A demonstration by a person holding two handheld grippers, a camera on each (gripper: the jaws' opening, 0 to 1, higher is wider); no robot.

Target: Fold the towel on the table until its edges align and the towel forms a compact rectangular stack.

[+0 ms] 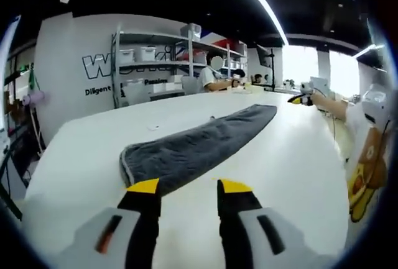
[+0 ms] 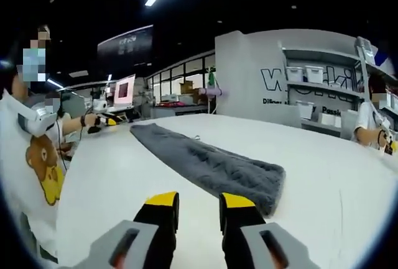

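Note:
A dark grey towel (image 1: 193,145) lies as a long narrow strip on the white table (image 1: 87,151). My left gripper (image 1: 189,188) is open just short of the towel's near end, its yellow-tipped jaws apart with nothing between them. Beyond the far end, a hand holds my right gripper (image 1: 301,99) above the table edge. In the right gripper view the towel (image 2: 211,163) runs away from me, its thick end close in front. My right gripper (image 2: 200,200) is open just before that end, not touching it. My left gripper (image 2: 102,122) appears small at the far left.
The person (image 2: 34,157), in a white shirt with a bear print, stands along the table's side. Metal shelves with white bins (image 1: 149,64) line the wall behind the table. Another person (image 1: 214,76) sits at the table's far end. Bare tabletop (image 2: 336,176) lies on both sides of the towel.

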